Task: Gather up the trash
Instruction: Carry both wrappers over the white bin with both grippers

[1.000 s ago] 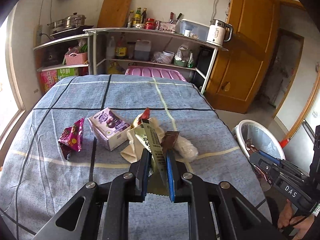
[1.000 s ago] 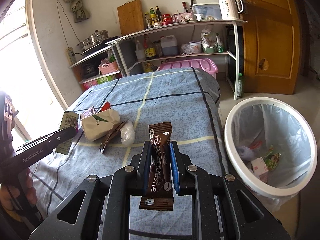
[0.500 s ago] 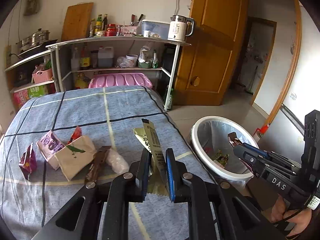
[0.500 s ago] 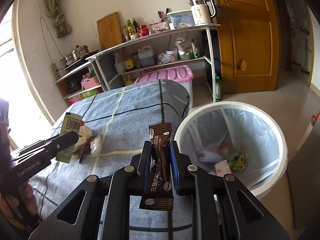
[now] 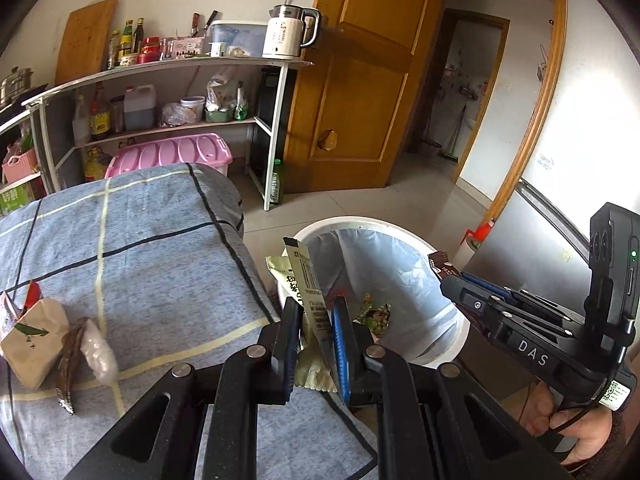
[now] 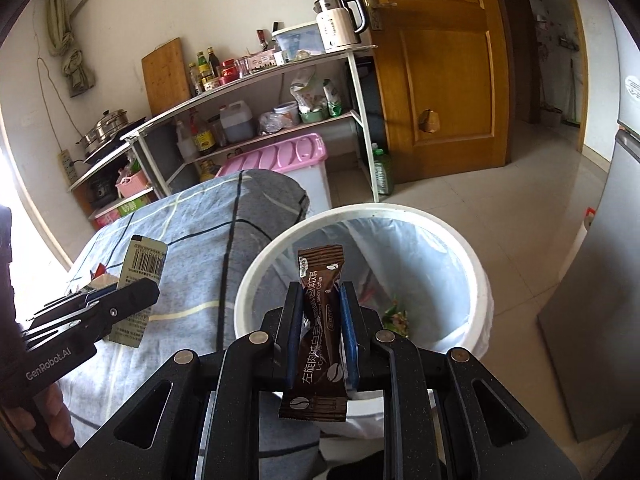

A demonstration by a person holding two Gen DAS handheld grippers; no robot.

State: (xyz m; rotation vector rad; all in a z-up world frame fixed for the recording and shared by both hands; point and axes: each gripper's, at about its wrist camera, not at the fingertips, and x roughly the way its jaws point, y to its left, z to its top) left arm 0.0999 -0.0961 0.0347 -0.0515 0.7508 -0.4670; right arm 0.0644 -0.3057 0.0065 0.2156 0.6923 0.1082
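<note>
Trash bin (image 6: 256, 280) now beneath both wrappers, table's litter left behind

A soft, matt woven cloth (image 5: 152, 240) in blue check covers the tabletop. The bin (image 6: 256, 280) is smooth white plastic with a thin, slightly shiny liner (image 6: 420, 280). The coffee sachet (image 6: 320, 320) is glossy brown foil; the green wrapper (image 5: 308, 300) looks like dull printed foil. Both grippers (image 5: 314, 320) (image 6: 320, 320) are matt black, faintly speckled, with metal screw heads and blue rubbery pads (image 6: 348, 340). The door (image 6: 440, 80) is varnished wood. The kettle (image 5: 286, 32) is white plastic and polished metal.
</note>
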